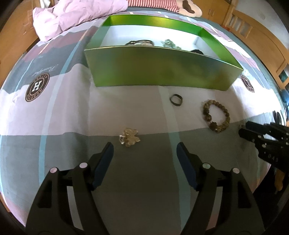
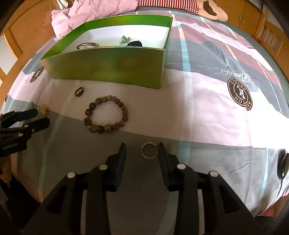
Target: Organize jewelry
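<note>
A green box (image 1: 159, 66) (image 2: 108, 66) stands on the bed and holds a bangle (image 2: 88, 45), a pale green bead piece (image 2: 124, 39) and a dark item (image 2: 134, 43). On the sheet lie a clear crystal brooch (image 1: 129, 139) (image 2: 43, 109), a dark ring (image 1: 176, 99) (image 2: 79, 91), a brown bead bracelet (image 1: 216, 115) (image 2: 106, 113) and a thin gold ring (image 2: 149, 150). My left gripper (image 1: 145, 149) (image 2: 40, 117) is open, just behind the brooch. My right gripper (image 2: 142, 151) (image 1: 243, 129) is open, with the gold ring between its fingertips, close to the right one.
The bed sheet (image 1: 54, 108) has grey, pink and white blocks with round brown logos (image 2: 240, 94). A pink quilt (image 1: 72, 16) and a plush toy (image 2: 213, 10) lie behind the box. Wooden furniture (image 1: 261, 30) borders the bed. A dark cable (image 2: 282, 168) lies at the right edge.
</note>
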`<control>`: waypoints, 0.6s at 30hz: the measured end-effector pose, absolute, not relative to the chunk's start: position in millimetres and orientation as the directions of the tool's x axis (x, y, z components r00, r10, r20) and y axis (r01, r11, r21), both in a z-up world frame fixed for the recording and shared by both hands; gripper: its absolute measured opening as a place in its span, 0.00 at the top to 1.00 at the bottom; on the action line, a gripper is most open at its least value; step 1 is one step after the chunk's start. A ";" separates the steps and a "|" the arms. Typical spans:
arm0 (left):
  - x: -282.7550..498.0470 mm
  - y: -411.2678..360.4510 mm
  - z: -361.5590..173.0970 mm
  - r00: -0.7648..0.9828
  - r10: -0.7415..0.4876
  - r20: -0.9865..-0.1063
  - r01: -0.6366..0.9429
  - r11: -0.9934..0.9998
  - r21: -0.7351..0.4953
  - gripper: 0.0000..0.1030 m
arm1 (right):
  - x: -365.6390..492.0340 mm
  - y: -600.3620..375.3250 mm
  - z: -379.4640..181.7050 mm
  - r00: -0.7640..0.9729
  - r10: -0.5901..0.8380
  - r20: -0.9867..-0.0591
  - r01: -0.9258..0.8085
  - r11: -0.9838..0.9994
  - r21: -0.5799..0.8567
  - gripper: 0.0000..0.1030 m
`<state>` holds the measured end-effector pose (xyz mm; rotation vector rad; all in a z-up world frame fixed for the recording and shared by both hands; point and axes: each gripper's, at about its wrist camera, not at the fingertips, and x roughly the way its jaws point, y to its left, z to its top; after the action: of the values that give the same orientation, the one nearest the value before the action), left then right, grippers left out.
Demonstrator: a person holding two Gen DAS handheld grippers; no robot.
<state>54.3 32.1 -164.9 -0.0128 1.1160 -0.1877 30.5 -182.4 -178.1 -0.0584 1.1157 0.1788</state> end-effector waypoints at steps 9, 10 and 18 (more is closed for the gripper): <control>66.1 33.8 -172.0 0.421 -0.149 -0.895 0.119 0.987 -0.108 0.31 | 54.7 -150.2 -164.5 0.458 0.174 -0.872 -0.218 0.973 0.079 0.48; 67.0 33.4 -172.5 0.421 -0.140 -0.896 0.113 0.988 -0.102 0.33 | 54.9 -143.4 -162.2 0.456 0.202 -0.867 -0.242 0.965 0.098 0.48; 69.9 27.6 -172.5 0.429 -0.113 -0.896 0.122 0.990 -0.066 0.38 | 67.6 -114.6 -177.5 0.441 0.144 -0.886 -0.248 0.968 0.034 0.44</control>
<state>69.9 27.6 -172.5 0.0090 1.1181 -0.1466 67.6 -114.6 -177.5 -0.1066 1.0876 0.2440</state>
